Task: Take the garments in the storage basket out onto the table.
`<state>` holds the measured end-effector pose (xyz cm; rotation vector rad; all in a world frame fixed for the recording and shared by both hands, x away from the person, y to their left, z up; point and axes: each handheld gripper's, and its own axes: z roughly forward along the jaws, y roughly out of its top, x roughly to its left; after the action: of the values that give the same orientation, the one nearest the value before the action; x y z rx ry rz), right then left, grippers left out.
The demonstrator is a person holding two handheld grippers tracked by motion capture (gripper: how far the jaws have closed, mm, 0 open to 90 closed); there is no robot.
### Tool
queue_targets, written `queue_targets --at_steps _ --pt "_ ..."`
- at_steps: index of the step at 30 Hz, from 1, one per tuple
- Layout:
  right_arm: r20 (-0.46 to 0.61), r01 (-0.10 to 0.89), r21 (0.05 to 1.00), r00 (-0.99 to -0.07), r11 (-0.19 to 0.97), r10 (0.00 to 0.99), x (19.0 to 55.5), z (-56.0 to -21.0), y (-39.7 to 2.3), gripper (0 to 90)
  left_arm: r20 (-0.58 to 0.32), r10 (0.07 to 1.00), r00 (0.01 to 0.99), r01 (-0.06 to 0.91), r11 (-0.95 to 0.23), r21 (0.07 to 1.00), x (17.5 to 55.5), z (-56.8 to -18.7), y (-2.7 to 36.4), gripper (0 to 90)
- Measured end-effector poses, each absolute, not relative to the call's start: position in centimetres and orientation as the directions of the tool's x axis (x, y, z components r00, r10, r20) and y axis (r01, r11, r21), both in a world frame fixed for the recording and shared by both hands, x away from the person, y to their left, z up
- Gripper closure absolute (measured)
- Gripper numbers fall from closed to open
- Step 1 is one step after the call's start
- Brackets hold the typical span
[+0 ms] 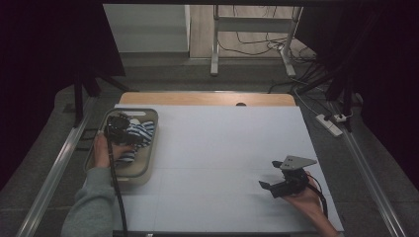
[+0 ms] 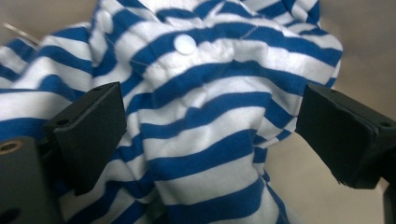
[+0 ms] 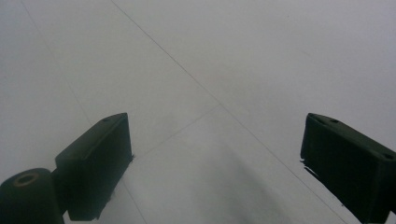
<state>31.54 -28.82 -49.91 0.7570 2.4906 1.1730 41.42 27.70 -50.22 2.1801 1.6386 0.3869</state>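
Counter spreads white before us; at its nine o'clock a tray holds the striped garment. Our left gripper straddles it, fingers wide. Our right gripper, equally wide, idles at four o'clock.

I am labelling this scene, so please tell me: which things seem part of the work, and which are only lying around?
Part of the work, probably:
- striped garment, blue and white
- grey bin holding it
- left claw, open around the garment
- right claw, open above the white table

Only around:
- power strip on the floor
- cables behind the table
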Motion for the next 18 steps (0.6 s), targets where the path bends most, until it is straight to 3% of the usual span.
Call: queue_targets --at_steps 10,18 --pt "-0.030 0.340 0.773 -0.824 0.536 0.565 31.5 -50.0 -28.7 8.4 0.001 0.960 0.279 0.878 -0.255 0.404 41.7 -50.9 27.5 6.5" --pt "-0.029 0.342 0.771 -0.825 0.537 0.565 31.5 -50.0 -28.7 8.4 0.005 0.965 0.262 0.901 -0.247 0.357 41.9 -51.4 27.6 10.7"
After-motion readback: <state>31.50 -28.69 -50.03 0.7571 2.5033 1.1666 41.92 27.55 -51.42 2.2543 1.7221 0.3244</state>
